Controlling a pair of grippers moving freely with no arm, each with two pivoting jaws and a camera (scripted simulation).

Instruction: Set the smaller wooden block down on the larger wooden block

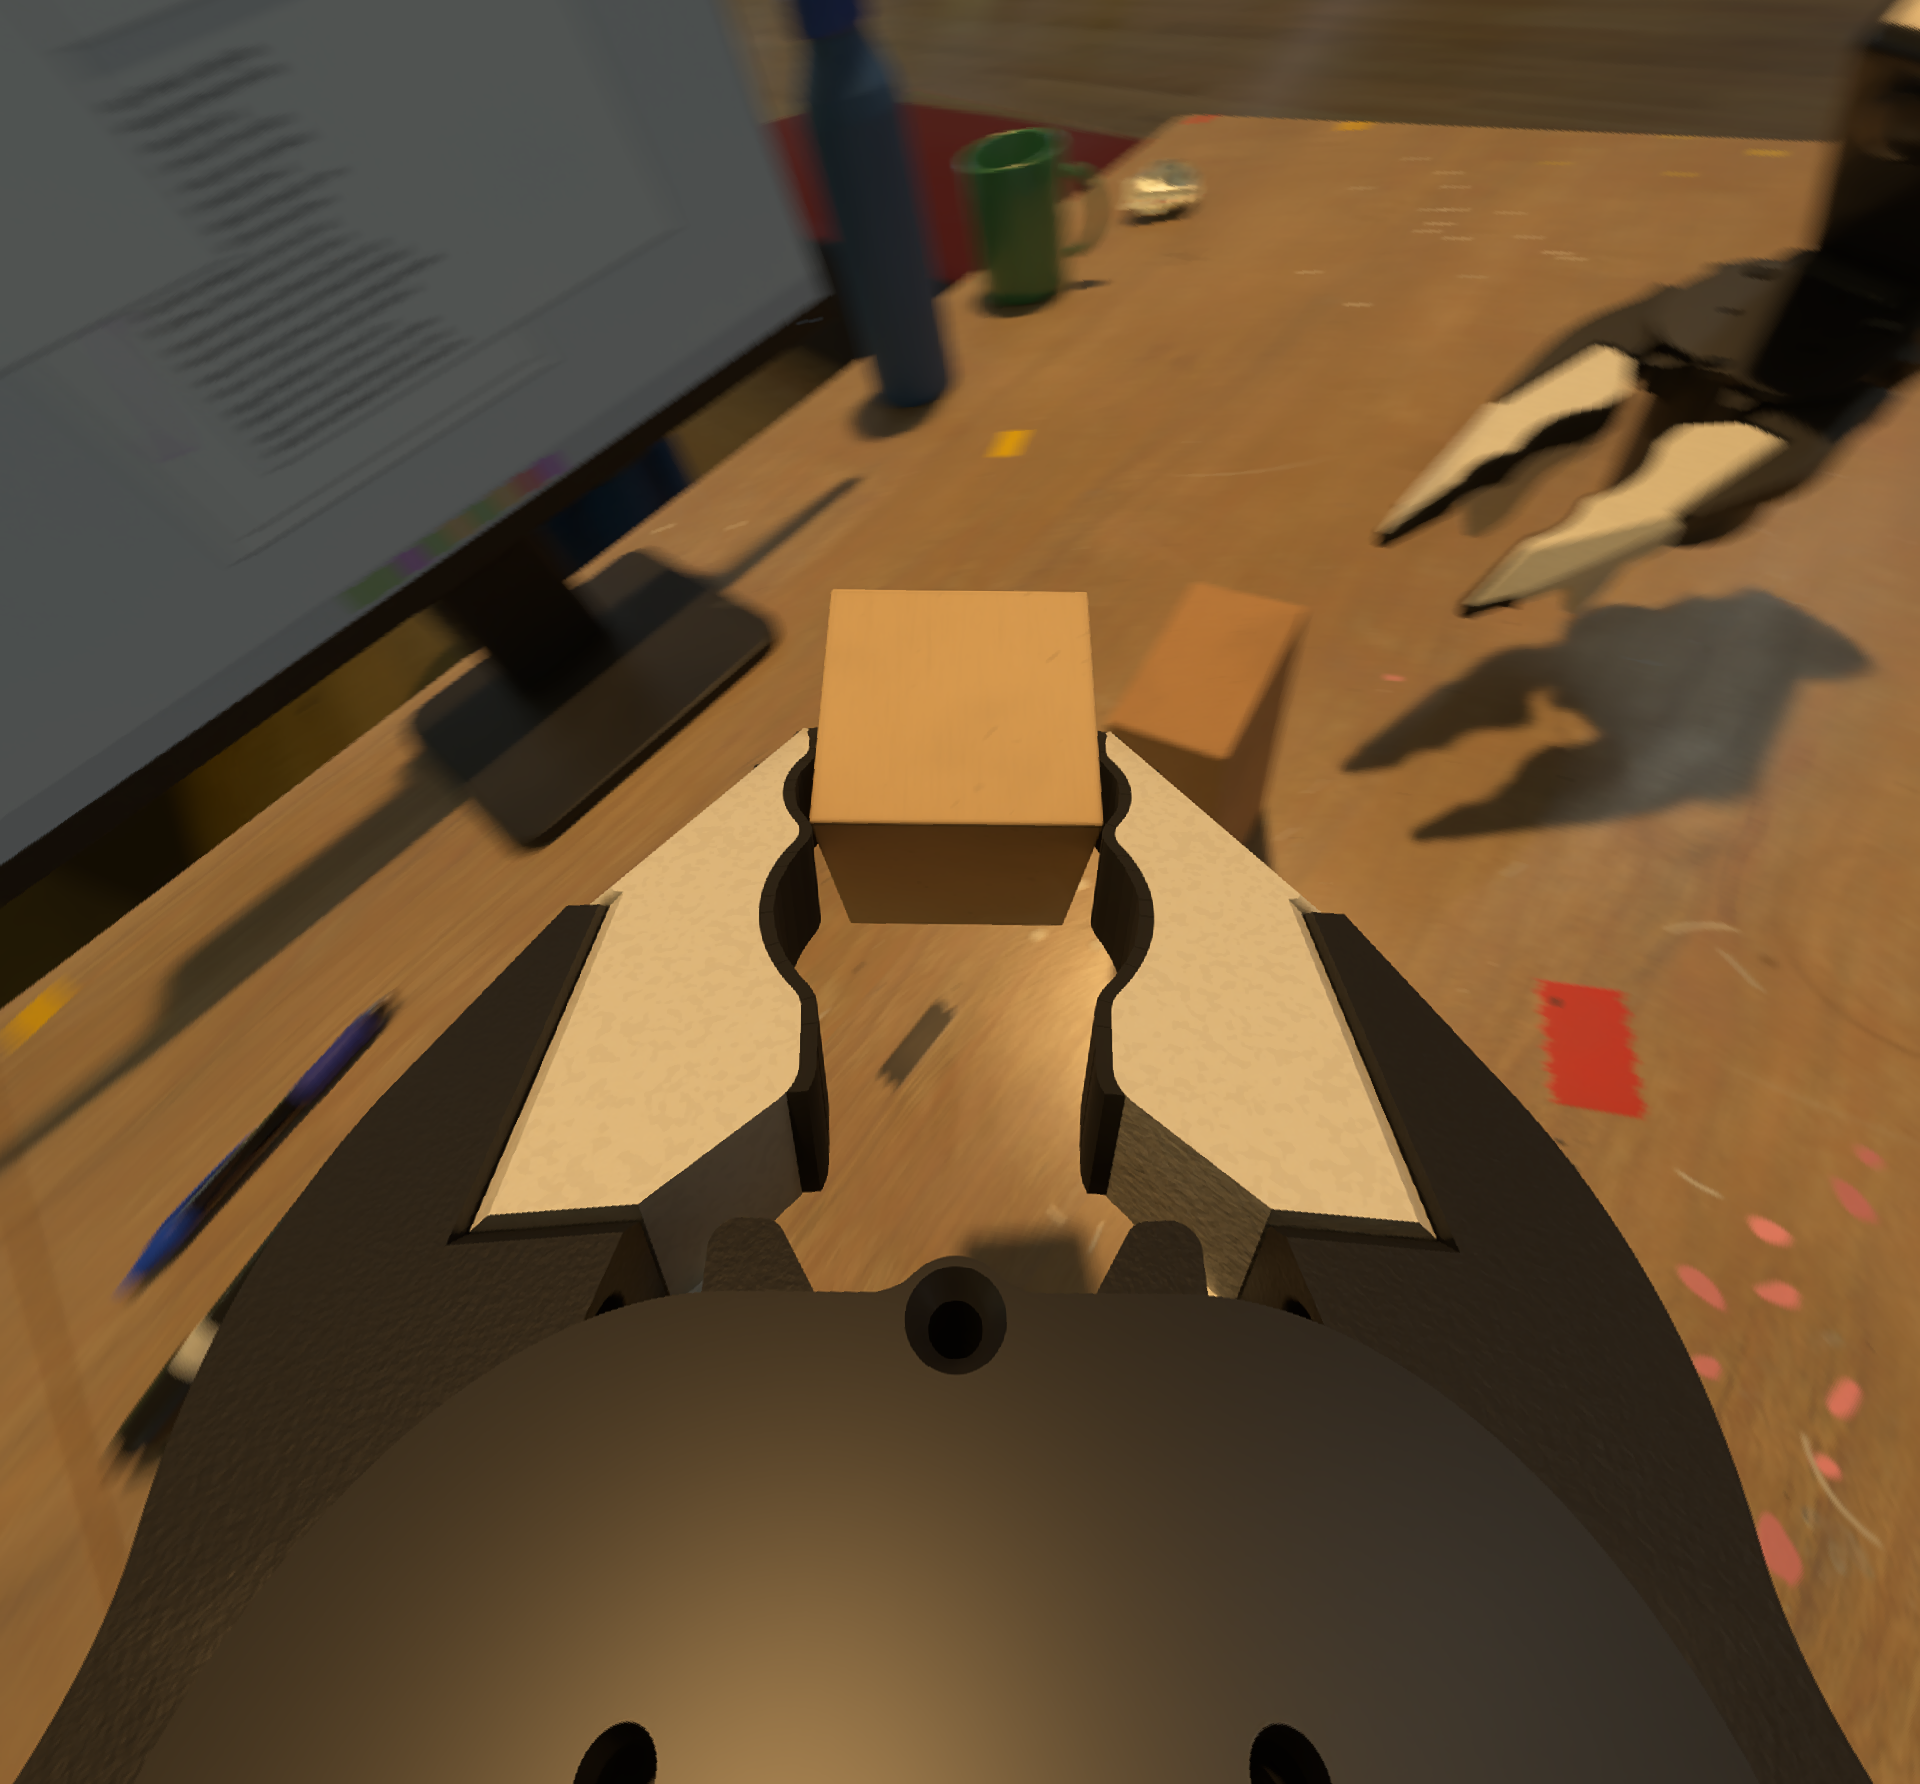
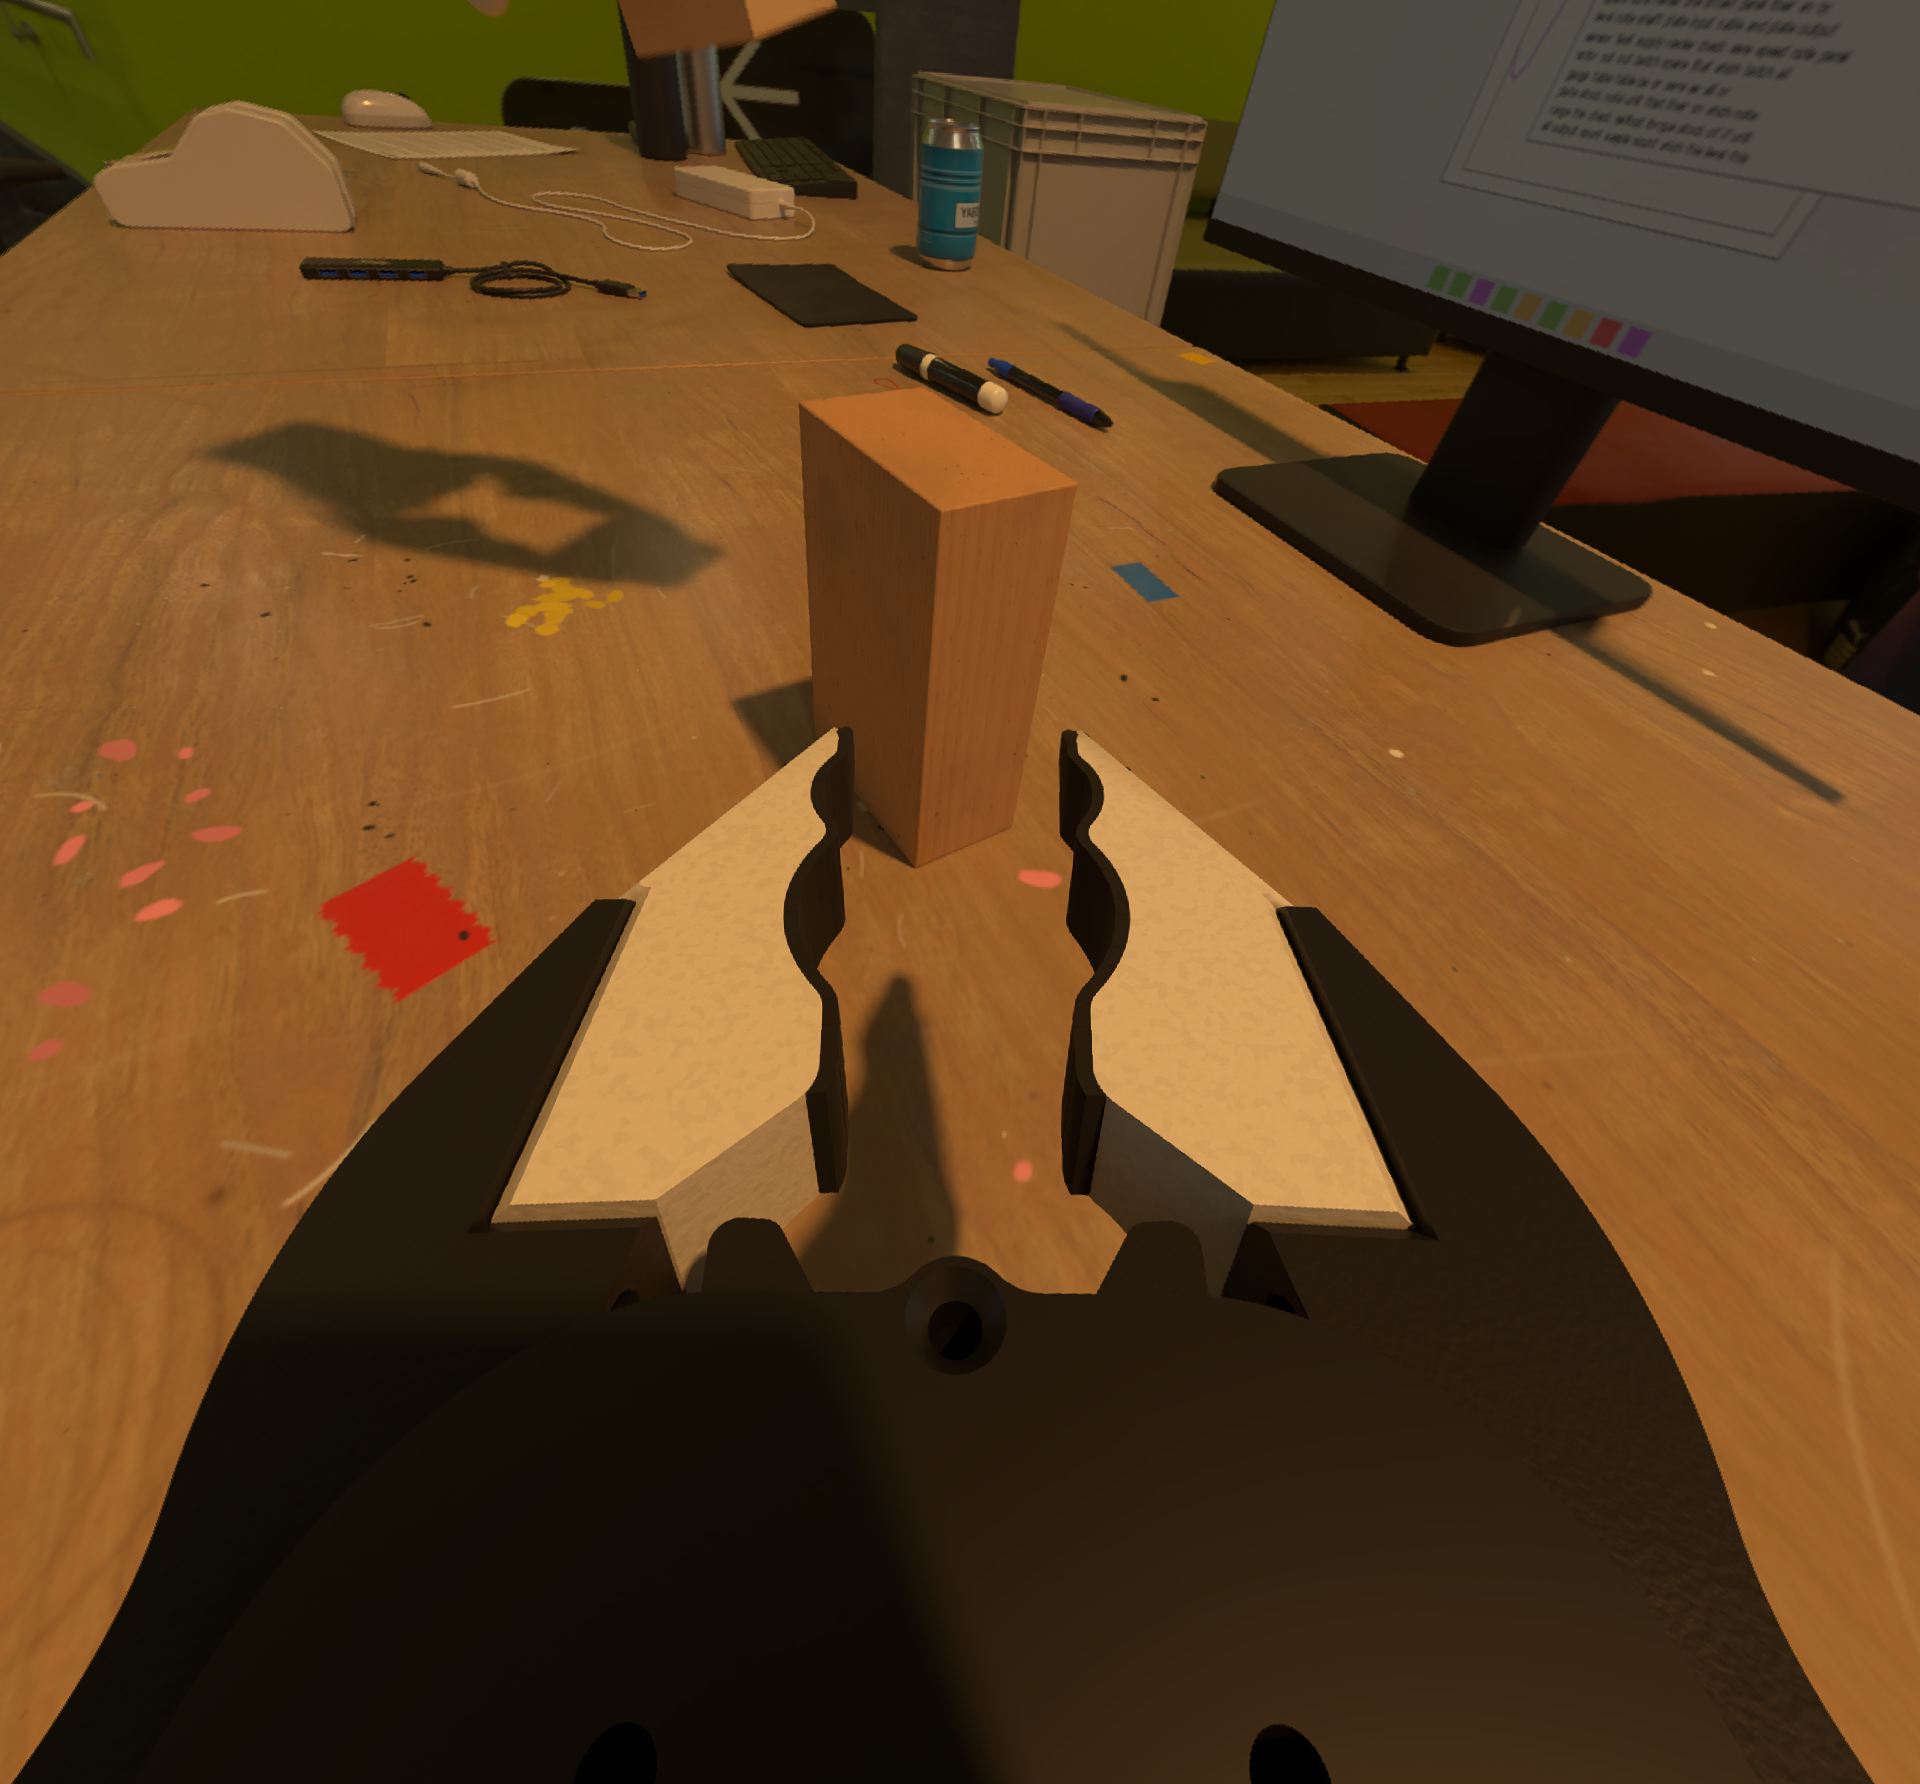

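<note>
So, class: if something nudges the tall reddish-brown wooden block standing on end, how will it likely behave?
The tall reddish-brown wooden block looks rigid, so it should not flex. Standing upright on its small end on the wooden table, a high push would probably tip it. Its flat faces suggest it would slide, not roll.

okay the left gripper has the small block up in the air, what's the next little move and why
Probably carry the smaller block, clamped in the left gripper, sideways over the larger block. It hangs above the table, off to one side of that upright block's top.

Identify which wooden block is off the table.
The smaller, cube-shaped wooden block, clamped in the left gripper; the taller rectangular wooden block stands upright on the table.
</note>
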